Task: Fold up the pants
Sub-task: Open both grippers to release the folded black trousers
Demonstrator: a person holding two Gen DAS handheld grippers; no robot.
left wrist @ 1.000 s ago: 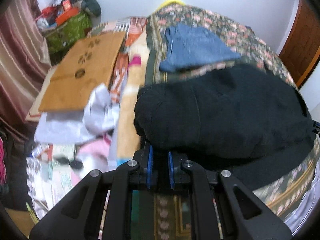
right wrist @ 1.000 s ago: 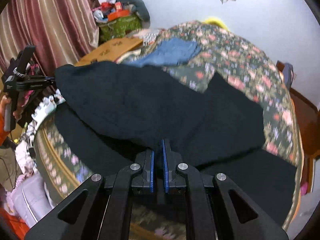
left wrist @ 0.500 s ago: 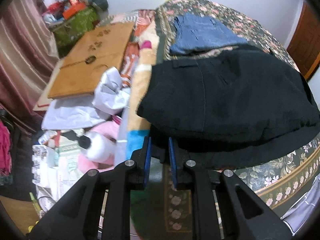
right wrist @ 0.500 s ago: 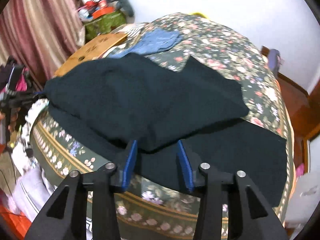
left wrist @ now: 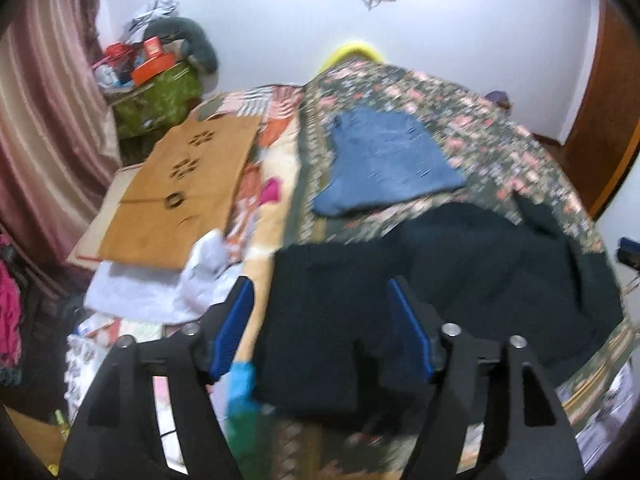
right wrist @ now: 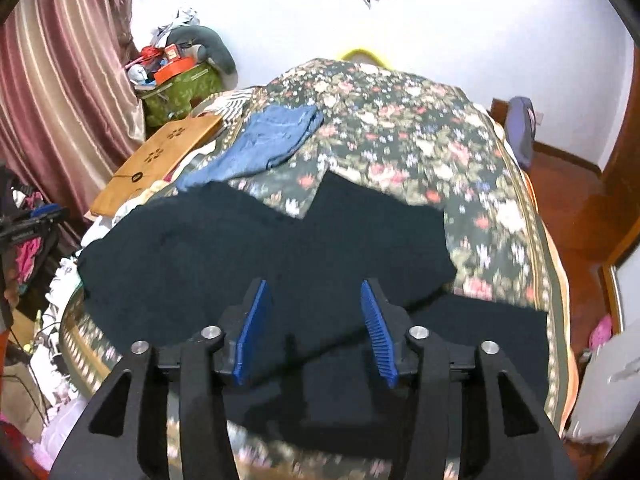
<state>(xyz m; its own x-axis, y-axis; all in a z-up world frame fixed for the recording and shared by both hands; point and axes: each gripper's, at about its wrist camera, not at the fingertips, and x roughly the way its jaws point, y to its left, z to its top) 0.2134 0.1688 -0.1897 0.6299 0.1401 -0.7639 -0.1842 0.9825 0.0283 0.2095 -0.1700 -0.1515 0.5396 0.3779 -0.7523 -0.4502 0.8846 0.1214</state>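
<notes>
Item: black pants (right wrist: 260,248), folded over once on flowered bed (right wrist: 420,128) | left gripper (left wrist: 320,328): jaws just opened, empty | right gripper (right wrist: 316,328): likewise (nothing between) | Step: release; lift clear without snagging, then square edges.

White walls (right wrist: 460,20), striped pink curtain (right wrist: 68,80), floral-covered bed (right wrist: 400,128), reddish wooden floor (right wrist: 568,200)

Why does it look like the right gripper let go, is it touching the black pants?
Apart. The right wrist view shows the right gripper with jaws spread, just been opening, pads clear of the black pants lying on the bed.
</notes>
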